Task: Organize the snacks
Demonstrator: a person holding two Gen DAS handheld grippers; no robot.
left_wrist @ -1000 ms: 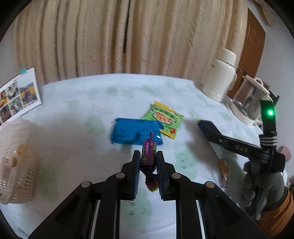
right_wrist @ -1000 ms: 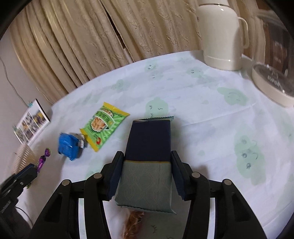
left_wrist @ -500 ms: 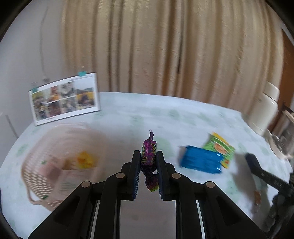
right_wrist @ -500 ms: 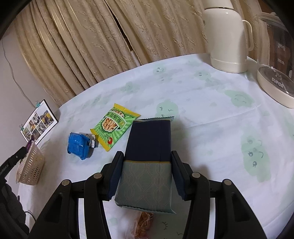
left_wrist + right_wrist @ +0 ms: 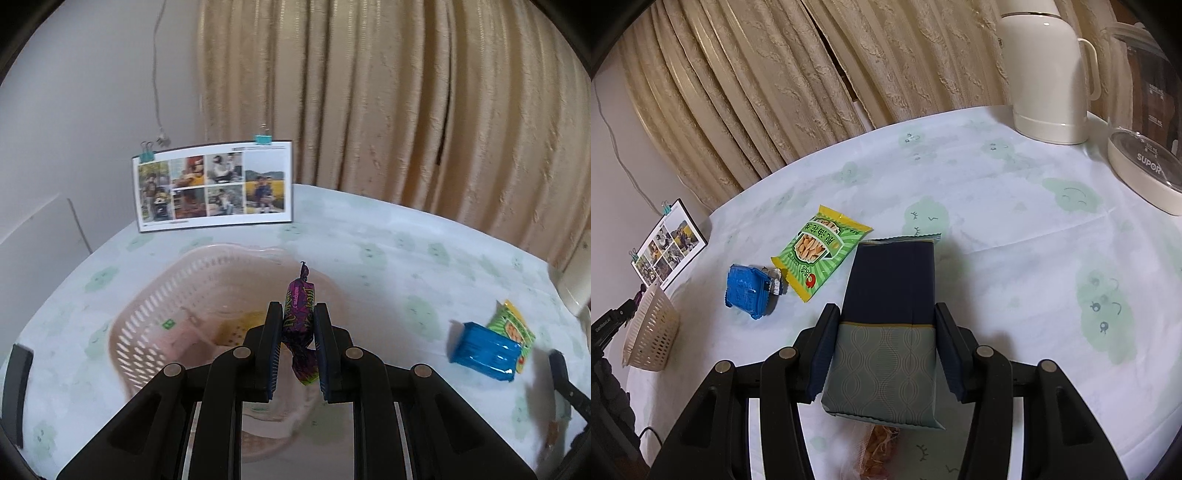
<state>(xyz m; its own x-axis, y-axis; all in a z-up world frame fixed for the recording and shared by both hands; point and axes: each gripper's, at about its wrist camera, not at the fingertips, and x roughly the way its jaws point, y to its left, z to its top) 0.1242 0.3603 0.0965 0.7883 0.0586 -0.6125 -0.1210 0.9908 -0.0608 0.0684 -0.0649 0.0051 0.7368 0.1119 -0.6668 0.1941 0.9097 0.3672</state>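
Now a purple candy (image 5: 299, 314) is clamped upright by the left gripper (image 5: 297, 332) above the pink basket (image 5: 147, 317), inside its rim. A dark blue pouch (image 5: 890, 314) is pinched by the right gripper (image 5: 882, 354). Bare tablecloth (image 5: 1015, 258) is seen at two o'clock; a blue packet (image 5: 748, 291) and green packet (image 5: 820, 251) lie at ten.

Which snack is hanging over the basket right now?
The purple candy, pinched in the left gripper above the pink basket. The blue pack and green bag lie on the table; the right gripper holds the navy packet.
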